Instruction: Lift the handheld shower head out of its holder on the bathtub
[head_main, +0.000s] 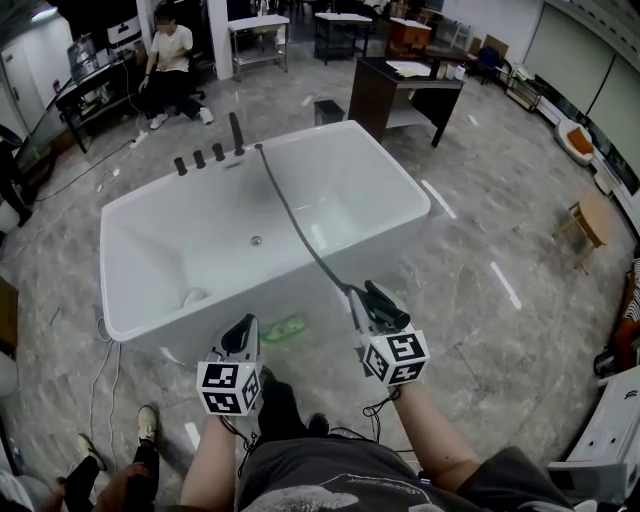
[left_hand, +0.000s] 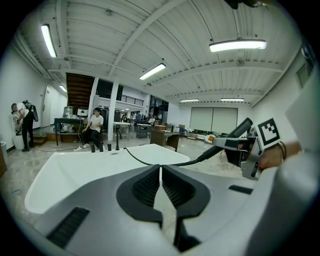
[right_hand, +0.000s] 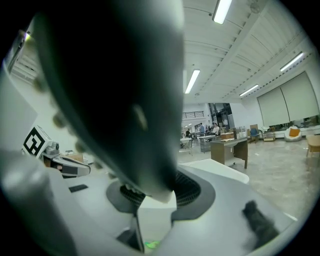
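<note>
The white bathtub (head_main: 380, 150) lies ahead of me in the head view. Black taps (head_main: 200, 158) stand on its far left rim. A dark hose (head_main: 295, 225) runs from that rim across the tub to the black shower head (head_main: 388, 308). My right gripper (head_main: 372, 300) is shut on the shower head and holds it over the tub's near right side, clear of the rim. In the right gripper view the shower head (right_hand: 115, 90) fills most of the picture above the right gripper (right_hand: 152, 192). My left gripper (head_main: 242, 330) (left_hand: 160, 172) is shut on nothing, near the tub's front wall.
A green object (head_main: 283, 328) lies on the floor by the tub's front. A dark desk (head_main: 405, 95) stands behind the tub and a person (head_main: 170, 60) sits at the back left. A wooden stool (head_main: 592, 215) is at the right. Cables trail on the floor at the left.
</note>
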